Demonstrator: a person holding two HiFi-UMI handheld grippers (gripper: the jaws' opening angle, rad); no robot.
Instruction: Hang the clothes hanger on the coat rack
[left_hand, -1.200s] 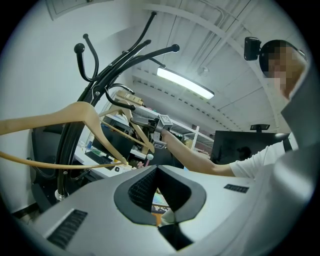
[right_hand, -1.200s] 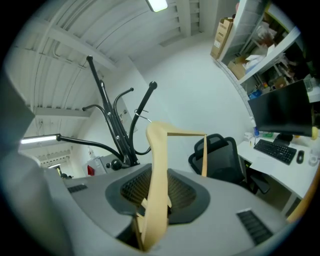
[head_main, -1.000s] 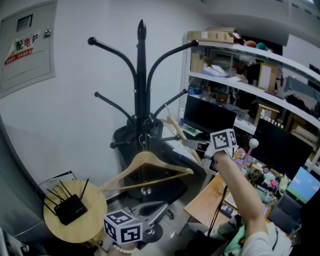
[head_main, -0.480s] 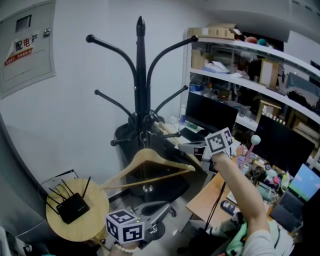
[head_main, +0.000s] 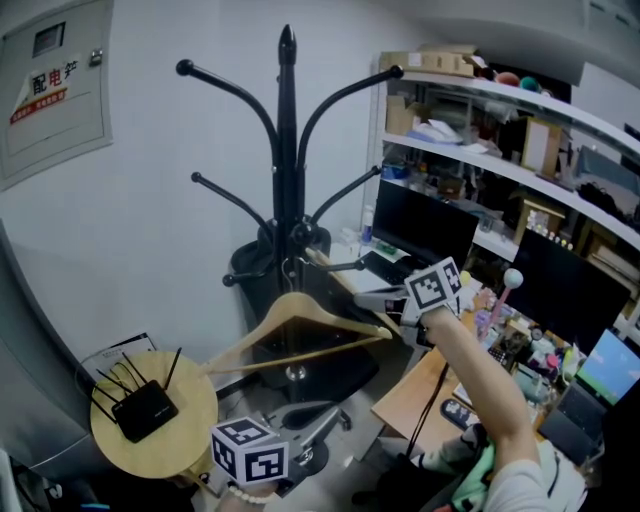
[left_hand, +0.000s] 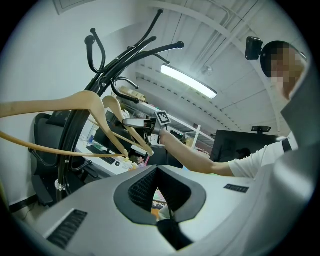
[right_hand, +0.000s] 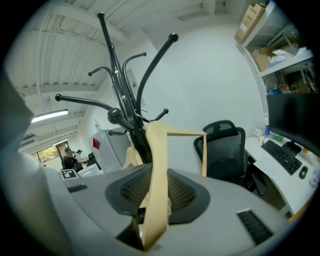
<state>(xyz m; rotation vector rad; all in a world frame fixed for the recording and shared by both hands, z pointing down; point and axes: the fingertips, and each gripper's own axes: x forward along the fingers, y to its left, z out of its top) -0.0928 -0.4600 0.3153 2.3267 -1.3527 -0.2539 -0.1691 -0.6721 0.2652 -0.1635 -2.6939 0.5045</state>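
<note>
The right gripper (right_hand: 154, 192) is clamping its jaws on one end of the wooden clothes hanger (head_main: 293, 302), with the wood running up between both pads. Gripping the end probably leaves the hook end free to be steered onto the black coat rack (head_main: 287, 150). The hanger is sitting just in front of the rack's pole, below the lowest arms, with its bar roughly level and its peak pointing up at the pole. The hook is too thin to make out, so I cannot tell whether it is over an arm yet; I judge that the hang is not finished, since the grip is not yet let go. A second wooden hanger (left_hand: 116, 106) is showing close by the rack's lower arms. The right forearm is reaching up from the lower right, nearly straight, with the gripper tipping slightly downward and its marker cube on top. The left gripper (left_hand: 158, 175) is waiting low at the bottom edge of the head view, pointing level at the rack, with its pads together and nothing between them, probably because this step needs only one hand.
</note>
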